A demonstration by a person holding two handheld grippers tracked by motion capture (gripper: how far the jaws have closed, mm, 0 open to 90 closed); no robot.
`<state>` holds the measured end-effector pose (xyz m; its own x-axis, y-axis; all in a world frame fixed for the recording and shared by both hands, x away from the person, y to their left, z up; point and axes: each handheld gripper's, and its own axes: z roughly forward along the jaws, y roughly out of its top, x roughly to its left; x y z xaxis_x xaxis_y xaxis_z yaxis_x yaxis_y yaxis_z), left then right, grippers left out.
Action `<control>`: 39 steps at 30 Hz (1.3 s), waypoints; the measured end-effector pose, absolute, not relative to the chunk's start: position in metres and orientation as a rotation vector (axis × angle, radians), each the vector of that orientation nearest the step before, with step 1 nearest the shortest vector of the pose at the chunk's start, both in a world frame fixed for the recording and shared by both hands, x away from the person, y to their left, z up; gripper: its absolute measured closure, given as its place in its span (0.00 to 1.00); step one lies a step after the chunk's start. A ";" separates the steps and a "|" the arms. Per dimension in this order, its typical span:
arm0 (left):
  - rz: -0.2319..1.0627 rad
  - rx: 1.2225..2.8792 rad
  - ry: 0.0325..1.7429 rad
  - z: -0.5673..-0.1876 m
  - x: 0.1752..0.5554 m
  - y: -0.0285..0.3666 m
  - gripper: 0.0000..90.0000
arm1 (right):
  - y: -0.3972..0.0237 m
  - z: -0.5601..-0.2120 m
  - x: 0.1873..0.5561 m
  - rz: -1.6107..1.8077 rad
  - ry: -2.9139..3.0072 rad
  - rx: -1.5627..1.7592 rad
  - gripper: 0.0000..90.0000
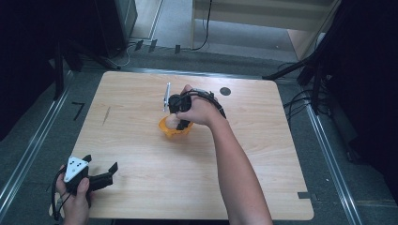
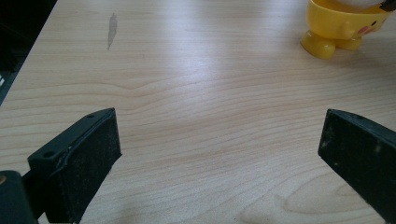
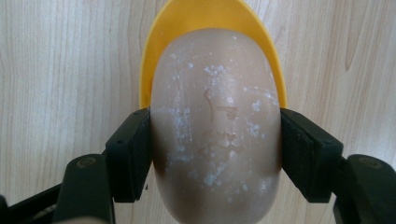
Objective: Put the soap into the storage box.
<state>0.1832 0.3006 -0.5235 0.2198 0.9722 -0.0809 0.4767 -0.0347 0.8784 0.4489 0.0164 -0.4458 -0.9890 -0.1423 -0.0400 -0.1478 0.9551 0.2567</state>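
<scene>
High view: a wooden table (image 1: 141, 140) is seen from above, with the right gripper (image 1: 179, 117) held over a yellow holder (image 1: 170, 131) just above the middle of the frame; the right hand (image 1: 202, 111) is wrapped around the tool, and a cable (image 1: 209, 97) loops over it; a pale bar of soap (image 1: 172, 121) is glimpsed at the holder, between the jaws. At the lower left of the frame the left gripper (image 1: 101, 169) is held by the left hand (image 1: 77, 197) near the table's edge, its grey plate (image 1: 75, 168) on top, its jaws spread wide with nothing between them.

Right gripper view: the soap (image 3: 217, 140) is pinched on both sides by the black jaws at the middle of the frame; its surface is flecked with white and stamped with faint marks; the yellow holder's (image 3: 210, 18) rim is seen curving around its far end at the top of the frame.

Left gripper view: bare wood is framed between the parted jaws; the yellow holder (image 2: 336, 28), standing on small rounded feet, is caught at the upper right; a grey smear (image 2: 112, 29) is marked on the wood at the upper left.
</scene>
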 end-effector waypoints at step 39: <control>0.727 1.648 1.384 -0.524 0.186 0.300 0.00 | -0.025 -0.449 0.415 0.509 3.060 -0.058 0.15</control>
<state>0.1858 0.2995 -0.5238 0.2208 0.9717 -0.0835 0.4827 -0.0344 0.8751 0.4146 -0.0251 -0.4485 -0.9985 -0.0306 -0.0445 -0.0433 0.9455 0.3227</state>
